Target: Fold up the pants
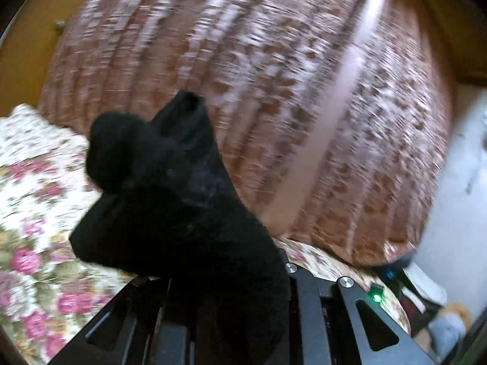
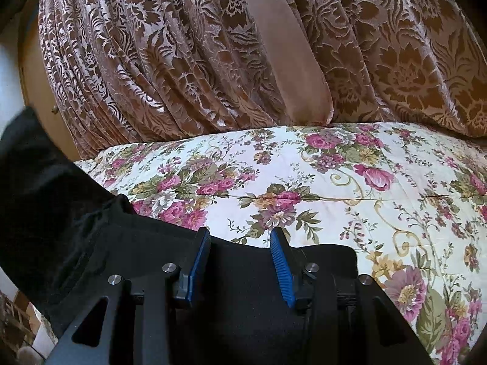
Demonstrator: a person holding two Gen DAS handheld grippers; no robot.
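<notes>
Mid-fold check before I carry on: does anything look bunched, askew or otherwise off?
Yes: the black pants are wadded in a lump over the left gripper, hiding its fingers. In the right wrist view they slant off the floral bedspread; the right gripper stands open over them.

— What does the rig look like on the right side?

— The right gripper [image 2: 240, 248] has a matte black frame with triangular cut-outs and round silver screw heads [image 2: 169, 267]. Its two fingers carry ribbed blue pads [image 2: 281, 270] on black mounts.

— And the left one?

— The left gripper [image 1: 213, 289] has the same black angular arms with triangular slots and two silver round screws [image 1: 345, 282]. A small green light [image 1: 376, 298] glows at its right edge. Its fingertips are hidden.
</notes>
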